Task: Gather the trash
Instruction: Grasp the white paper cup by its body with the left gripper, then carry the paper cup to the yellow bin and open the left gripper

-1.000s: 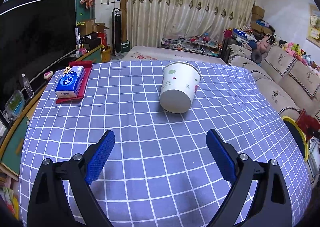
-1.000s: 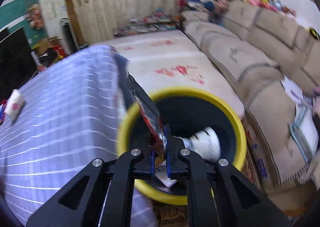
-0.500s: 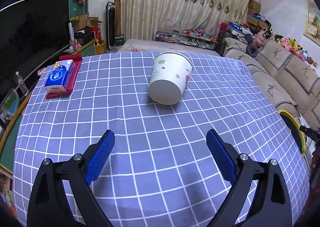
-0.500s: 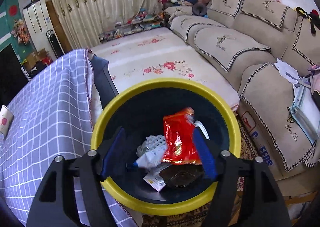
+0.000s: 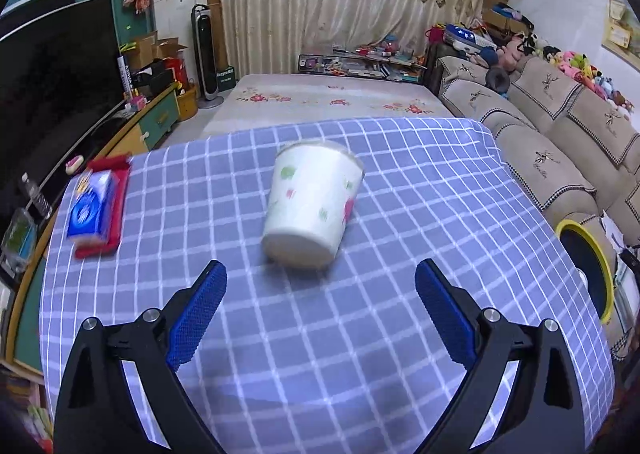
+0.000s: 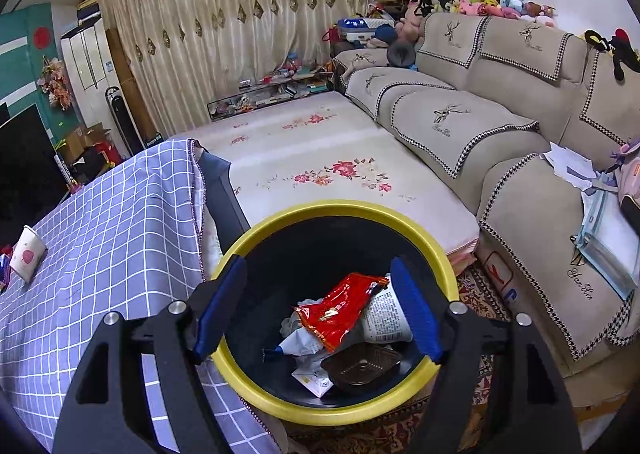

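A white paper cup with coloured dots lies on its side on the blue checked tablecloth, its base toward me. My left gripper is open and empty, just short of the cup. My right gripper is open and empty above the yellow-rimmed black bin. In the bin lie a red snack wrapper, a white printed cup, a dark plastic tray and crumpled paper. The paper cup also shows far left in the right wrist view.
A blue tissue pack on a red cloth lies at the table's left. The bin stands past the table's right edge, next to a beige sofa. A flowered mat covers the floor beyond.
My right gripper opened and dropped the red wrapper into the bin, then lifted slightly. My left gripper moved forward toward the paper cup, still open.
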The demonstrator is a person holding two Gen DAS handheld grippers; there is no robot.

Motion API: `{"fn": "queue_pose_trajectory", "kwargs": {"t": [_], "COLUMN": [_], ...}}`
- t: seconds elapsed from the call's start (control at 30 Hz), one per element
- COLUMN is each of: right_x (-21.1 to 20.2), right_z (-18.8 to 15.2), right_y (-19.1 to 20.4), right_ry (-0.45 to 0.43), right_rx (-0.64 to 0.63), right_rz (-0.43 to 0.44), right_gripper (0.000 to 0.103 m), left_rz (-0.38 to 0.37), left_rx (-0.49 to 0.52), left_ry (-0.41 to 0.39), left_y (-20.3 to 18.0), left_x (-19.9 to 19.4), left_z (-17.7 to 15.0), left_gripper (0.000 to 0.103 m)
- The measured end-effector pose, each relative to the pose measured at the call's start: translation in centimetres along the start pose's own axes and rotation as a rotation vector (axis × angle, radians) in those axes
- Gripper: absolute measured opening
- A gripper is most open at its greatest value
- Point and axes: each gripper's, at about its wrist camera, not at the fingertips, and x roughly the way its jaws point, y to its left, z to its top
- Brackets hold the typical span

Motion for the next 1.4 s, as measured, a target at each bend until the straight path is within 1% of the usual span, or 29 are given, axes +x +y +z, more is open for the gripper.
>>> {"fn": "queue_pose_trajectory", "kwargs": {"t": [0.03, 0.13, 0.27, 0.33, 0.5, 0.53, 0.57, 0.7, 0.77, 0.83, 0.93, 1.03, 1.1, 1.13, 1.17, 1.27, 1.4], "right_x": [0.0, -0.1, -0.4, -0.5, -0.3, -0.2, -0.2, -0.1, -0.2, -0.3, -0.4, -0.7, -1.0, -1.2, -1.4, -1.9, -3.0], "right_z": [0.0, 0.0, 0.1, 0.2, 0.0, -0.1, -0.1, -0.1, -0.1, -0.1, 0.0, 0.0, 0.1, 0.1, 0.2, 0.3, 0.5], "right_y": [-0.1, -0.4, -0.3, -0.3, -0.5, -0.5, -0.6, -0.3, -0.3, -0.2, -0.1, 0.0, 0.0, 0.1, 0.1, 0.4, 0.1], "right_ry": [0.000, 0.002, -0.006, -0.009, -0.003, 0.001, 0.003, 0.007, 0.006, 0.004, 0.004, -0.001, -0.007, -0.010, -0.015, -0.027, -0.050], "right_rx": [0.001, 0.007, 0.002, 0.001, 0.005, 0.006, 0.006, -0.002, -0.004, -0.006, -0.005, -0.008, -0.011, -0.015, -0.020, -0.031, -0.035], "right_rz": [-0.001, 0.009, 0.012, 0.013, 0.008, 0.008, 0.009, 0.012, 0.014, 0.014, 0.018, 0.020, 0.021, 0.020, 0.019, 0.023, 0.032], "right_gripper": [0.072, 0.072, 0.073, 0.073, 0.075, 0.075, 0.075, 0.075, 0.075, 0.076, 0.076, 0.076, 0.078, 0.081, 0.082, 0.082, 0.082], "left_rz": [0.000, 0.029, 0.029, 0.021, 0.002, -0.001, 0.000, 0.010, 0.010, 0.012, 0.026, 0.023, 0.024, 0.018, 0.013, -0.017, -0.086], "left_rx": [0.013, 0.034, 0.033, 0.030, 0.049, 0.051, 0.054, 0.061, 0.059, 0.063, 0.083, 0.090, 0.097, 0.100, 0.102, 0.116, 0.161], "left_ry": [0.002, 0.004, 0.058, 0.094, 0.137, 0.143, 0.149, 0.165, 0.169, 0.167, 0.153, 0.137, 0.115, 0.101, 0.091, 0.055, 0.016], "left_y": [-0.3, -0.7, -0.3, 0.0, 0.1, 0.0, -0.1, -0.3, -0.5, -0.6, -1.0, -1.3, -1.6, -1.7, -1.9, -3.3, -6.8], "left_x": [0.7, 2.5, 5.9, 7.3, 9.2, 9.5, 9.8, 10.8, 11.2, 11.4, 11.2, 10.3, 9.2, 8.4, 7.7, 5.0, 0.8], "left_z": [0.7, 2.2, 4.0, 4.5, 4.8, 4.8, 4.9, 4.9, 4.9, 4.9, 4.8, 4.4, 4.2, 4.1, 3.9, 3.4, 2.4], "left_gripper": [0.094, 0.094, 0.094, 0.094, 0.094, 0.093, 0.089, 0.080, 0.072, 0.069, 0.065, 0.064, 0.064, 0.064, 0.064, 0.064, 0.064]}}
